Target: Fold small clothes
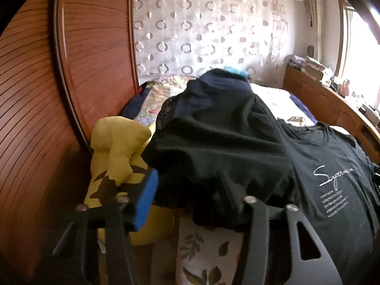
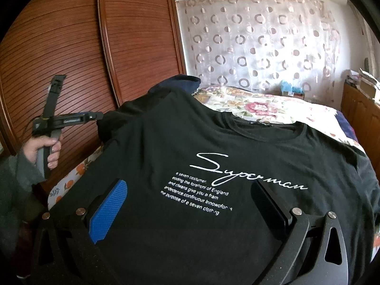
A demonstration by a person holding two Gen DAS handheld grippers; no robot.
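Observation:
A black T-shirt [image 2: 190, 142] with white "Superman" lettering lies face up on the bed, neck toward the far side. My right gripper [image 2: 190, 204] hovers open over its chest print, blue pad [image 2: 109, 211] on the left, with nothing between the fingers. A hand [image 2: 45, 149] holds my left gripper [image 2: 95, 116] at the shirt's left sleeve edge. In the left wrist view the left gripper [image 1: 187, 190] has a bunched fold of the black T-shirt [image 1: 213, 147] between its fingers. The blue pad [image 1: 144, 199] still shows its face and the jaws stand apart.
A yellow plush toy [image 1: 114, 147] lies left of the shirt against the slatted wooden wardrobe doors [image 2: 71, 47]. Navy clothes [image 1: 213, 87] are heaped beyond the sleeve. The floral bedspread [image 2: 261, 109] stretches to the patterned curtain [image 2: 261, 35]. A wooden cabinet [image 1: 315, 99] with books lines the right side.

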